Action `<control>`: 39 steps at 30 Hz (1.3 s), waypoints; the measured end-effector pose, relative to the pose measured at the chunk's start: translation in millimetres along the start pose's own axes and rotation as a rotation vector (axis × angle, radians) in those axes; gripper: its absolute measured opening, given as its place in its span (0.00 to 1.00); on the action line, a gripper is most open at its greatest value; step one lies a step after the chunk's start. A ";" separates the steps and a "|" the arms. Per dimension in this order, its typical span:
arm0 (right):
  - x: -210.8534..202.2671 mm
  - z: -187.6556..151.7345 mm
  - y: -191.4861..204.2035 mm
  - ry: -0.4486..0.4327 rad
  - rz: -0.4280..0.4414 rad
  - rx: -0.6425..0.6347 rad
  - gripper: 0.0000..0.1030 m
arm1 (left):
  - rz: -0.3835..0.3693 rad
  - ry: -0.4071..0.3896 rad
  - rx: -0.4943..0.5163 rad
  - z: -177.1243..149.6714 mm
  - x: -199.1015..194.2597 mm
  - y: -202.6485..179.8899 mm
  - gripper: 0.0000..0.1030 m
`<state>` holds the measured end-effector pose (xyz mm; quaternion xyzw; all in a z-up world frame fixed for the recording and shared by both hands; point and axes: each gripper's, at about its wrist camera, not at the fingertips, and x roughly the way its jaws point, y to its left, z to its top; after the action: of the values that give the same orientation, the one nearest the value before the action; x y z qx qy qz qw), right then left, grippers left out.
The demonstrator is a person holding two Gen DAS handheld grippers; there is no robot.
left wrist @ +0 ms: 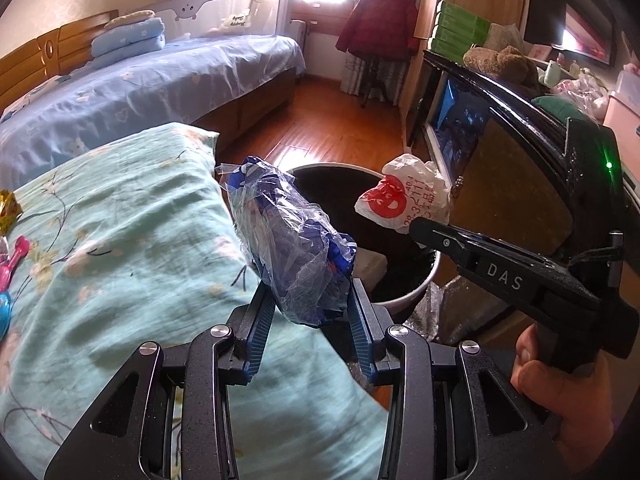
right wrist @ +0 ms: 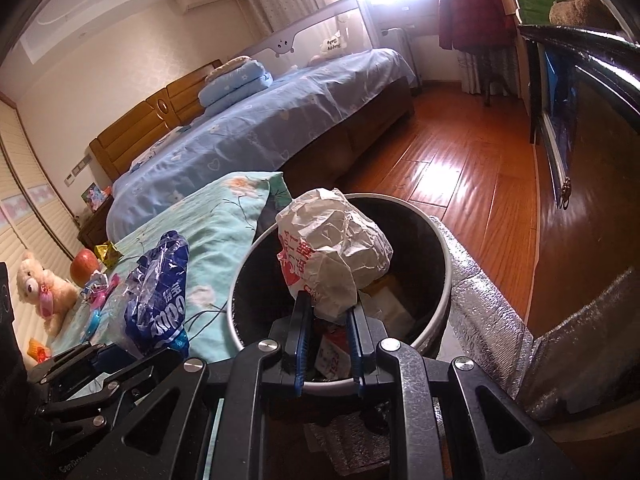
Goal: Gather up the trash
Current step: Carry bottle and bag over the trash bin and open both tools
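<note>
Right wrist view shows the right gripper (right wrist: 329, 312) clamped on a light, crushable crumpled white paper wrapper (right wrist: 334, 246) at 12 o'clock, over the round black bin (right wrist: 440, 248), while the left gripper (left wrist: 310, 300) pinches a soft, slippery blue clear-plastic bag (left wrist: 288, 236).

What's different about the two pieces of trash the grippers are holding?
The left gripper holds a blue plastic wrapper, shiny and see-through; the right gripper holds a crumpled white paper wrapper with red print, not see-through. The paper wrapper hangs right over the open trash bin, while the plastic wrapper is beside the bin, over the green floral pillow. Both are scrunched up and pinched between blue fingers.
</note>
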<state>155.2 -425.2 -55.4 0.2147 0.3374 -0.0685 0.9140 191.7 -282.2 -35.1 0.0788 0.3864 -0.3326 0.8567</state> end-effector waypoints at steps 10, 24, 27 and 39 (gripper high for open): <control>7.4 7.2 -6.9 0.006 -0.010 -0.001 0.17 | 0.000 0.002 0.018 9.2 8.5 -5.7 0.35; 15.5 16.6 -14.0 0.009 -0.018 0.013 0.17 | -0.003 0.009 0.030 15.2 15.7 -10.1 0.35; 17.8 18.5 -16.3 0.012 -0.019 0.016 0.17 | -0.003 0.013 0.031 15.9 17.2 -11.4 0.35; 24.5 24.9 -19.9 0.028 -0.026 0.019 0.19 | -0.004 0.024 0.033 22.8 21.9 -12.6 0.35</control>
<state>183.2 -453.5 -61.1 0.2201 0.3523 -0.0807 0.9061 208.1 -312.0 -33.5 0.0961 0.3911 -0.3398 0.8499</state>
